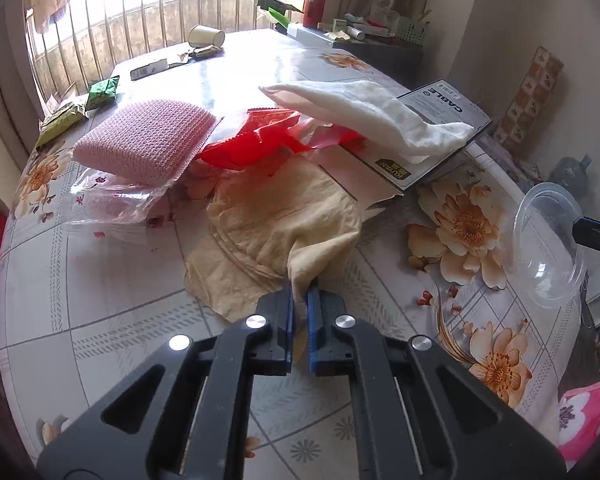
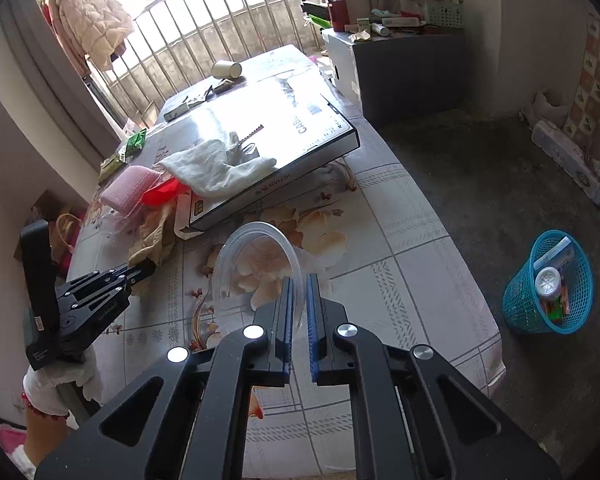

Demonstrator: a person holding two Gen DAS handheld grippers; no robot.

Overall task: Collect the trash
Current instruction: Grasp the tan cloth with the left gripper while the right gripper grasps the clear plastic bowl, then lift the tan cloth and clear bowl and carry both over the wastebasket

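Observation:
My left gripper (image 1: pixel 300 292) is shut on a corner of a crumpled tan paper bag (image 1: pixel 276 232) that lies on the floral table (image 1: pixel 120 300). In the right wrist view the left gripper (image 2: pixel 150 268) shows at the left, pinching the same tan bag (image 2: pixel 152 240). My right gripper (image 2: pixel 299 284) is shut on the rim of a clear plastic bowl (image 2: pixel 256 268), held tilted above the table; the bowl also shows in the left wrist view (image 1: pixel 548 240). A blue trash basket (image 2: pixel 548 284) with rubbish in it stands on the floor to the right.
Beyond the tan bag lie a red wrapper (image 1: pixel 260 140), a pink mesh pad (image 1: pixel 148 144), clear plastic film (image 1: pixel 108 204), a white cloth (image 1: pixel 380 116) and a flat cable box (image 1: pixel 440 132). Green packets (image 1: pixel 104 94) and a paper cup (image 1: pixel 206 36) lie farther back.

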